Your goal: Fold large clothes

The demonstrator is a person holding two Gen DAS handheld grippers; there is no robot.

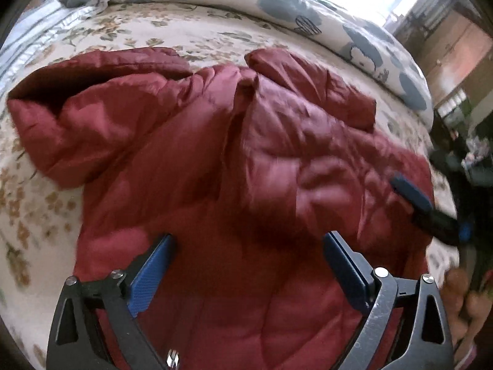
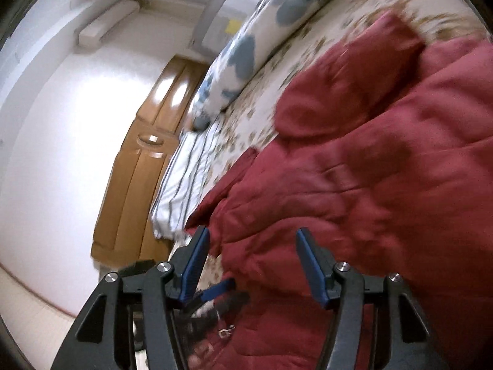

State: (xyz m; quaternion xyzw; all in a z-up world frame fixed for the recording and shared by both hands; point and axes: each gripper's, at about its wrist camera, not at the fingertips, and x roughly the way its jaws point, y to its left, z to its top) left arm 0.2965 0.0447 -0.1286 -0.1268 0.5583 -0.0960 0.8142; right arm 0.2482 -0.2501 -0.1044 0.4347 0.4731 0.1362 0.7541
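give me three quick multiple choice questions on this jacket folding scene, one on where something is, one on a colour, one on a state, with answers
1. Where does the jacket lie?
A. on a bed with a floral sheet
B. on a wooden floor
C. over a chair back

2. What colour is the jacket?
A. navy blue
B. dark red
C. grey

3. How do the jaws of the left gripper stand?
A. clamped shut on a sleeve
B. spread wide over the jacket with no fabric pinched
C. shut with nothing between them

Answers:
1 A: the floral sheet shows all round the jacket, with a blue-patterned duvet behind it.
2 B: the padded fabric is dark red in both wrist views.
3 B: both blue pads stand far apart above the fabric.
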